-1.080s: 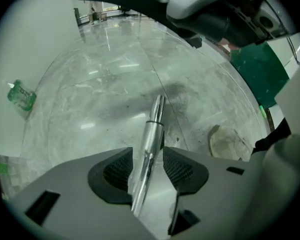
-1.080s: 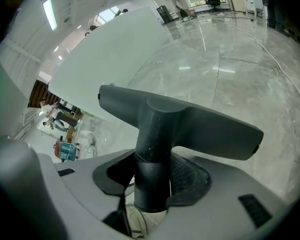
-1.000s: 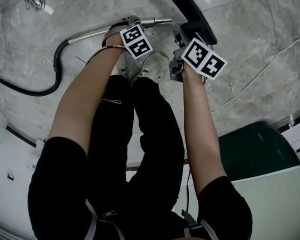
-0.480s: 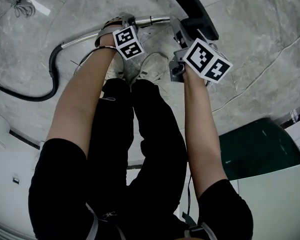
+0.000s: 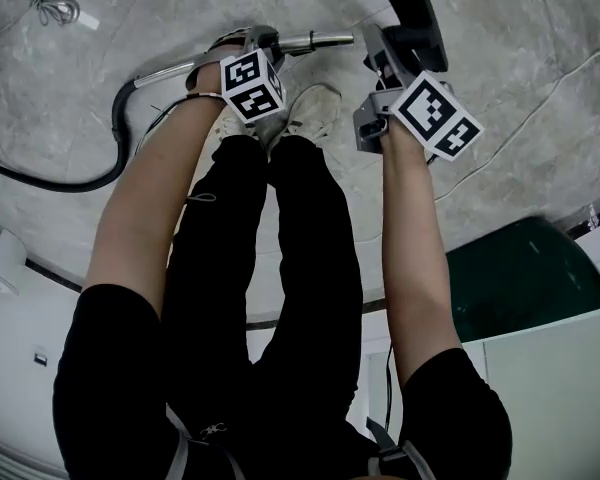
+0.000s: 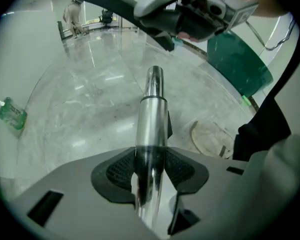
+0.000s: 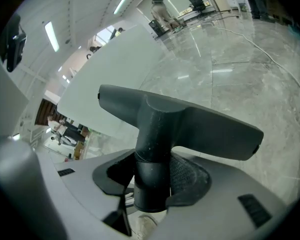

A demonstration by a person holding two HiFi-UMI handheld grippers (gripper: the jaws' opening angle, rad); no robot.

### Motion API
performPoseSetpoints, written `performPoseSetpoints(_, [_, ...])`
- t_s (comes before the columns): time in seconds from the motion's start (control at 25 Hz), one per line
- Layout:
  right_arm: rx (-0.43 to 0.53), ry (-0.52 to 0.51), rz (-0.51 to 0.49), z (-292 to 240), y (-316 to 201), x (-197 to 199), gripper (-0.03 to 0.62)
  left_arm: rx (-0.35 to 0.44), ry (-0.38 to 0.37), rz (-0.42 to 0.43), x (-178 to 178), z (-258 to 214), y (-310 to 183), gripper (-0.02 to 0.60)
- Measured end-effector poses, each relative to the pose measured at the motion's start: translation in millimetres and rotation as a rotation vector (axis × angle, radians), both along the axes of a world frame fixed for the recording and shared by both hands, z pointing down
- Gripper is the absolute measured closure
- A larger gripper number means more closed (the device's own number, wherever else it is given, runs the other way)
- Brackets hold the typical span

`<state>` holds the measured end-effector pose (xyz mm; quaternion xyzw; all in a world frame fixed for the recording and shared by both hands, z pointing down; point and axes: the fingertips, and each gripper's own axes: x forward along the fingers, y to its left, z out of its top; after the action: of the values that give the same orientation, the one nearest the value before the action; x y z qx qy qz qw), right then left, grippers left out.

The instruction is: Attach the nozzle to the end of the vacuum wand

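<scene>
A shiny metal vacuum wand (image 6: 152,114) runs out between the pads of my left gripper (image 6: 150,169). The jaws are closing and the pads press on the tube. In the head view the left gripper (image 5: 265,40) holds the wand (image 5: 325,40) with its open end pointing right. My right gripper (image 7: 152,179) is shut on the round neck of the black floor nozzle (image 7: 190,129). The nozzle (image 5: 410,8) hangs at the top right of the head view, with a small gap between it and the wand's tip. It also shows above the wand's end in the left gripper view.
A black hose (image 5: 120,128) curves from the wand across the grey marble floor at the left. The person's shoes (image 5: 305,113) stand just below the wand. A dark green bin (image 5: 520,278) sits at the right, and a thin white cable (image 5: 540,118) crosses the floor.
Both grippers have moved up the picture, lifting wand and nozzle. The nozzle head now runs out past the top edge.
</scene>
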<state>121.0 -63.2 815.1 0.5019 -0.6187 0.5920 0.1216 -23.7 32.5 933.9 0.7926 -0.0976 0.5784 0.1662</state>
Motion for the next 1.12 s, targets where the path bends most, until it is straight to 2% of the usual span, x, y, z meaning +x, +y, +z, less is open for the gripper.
performPoseSetpoints(0.2, [0.052, -0.048, 0.099, -49.2, 0.6, 8.6, 0.404, 0.037, 0.117, -0.021, 9.7, -75.5, -0.2, 0.399])
performPoseSetpoints(0.36, [0.073, -0.127, 0.221, -76.7, 4.4, 12.7, 0.404, 0.054, 0.153, -0.014, 19.3, -112.4, -4.8, 0.399])
performPoseSetpoints(0.6, [0.178, -0.204, 0.430, -124.9, 11.8, 25.0, 0.404, 0.068, 0.211, -0.010, 26.4, -160.7, 9.7, 0.399])
performPoseSetpoints(0.84, [0.292, -0.191, 0.423, -149.6, -3.4, 26.9, 0.404, 0.079, 0.275, -0.030, 40.6, -189.0, 3.0, 0.399])
performPoseSetpoints(1.0, [0.298, -0.217, 0.488, -159.6, -0.6, 27.8, 0.404, 0.071, 0.293, -0.063, 39.8, -195.1, -3.5, 0.396])
performPoseSetpoints(1.12, [0.321, -0.224, 0.489, -165.9, -3.3, 27.8, 0.404, 0.074, 0.298, -0.097, 37.4, -198.7, -11.5, 0.394])
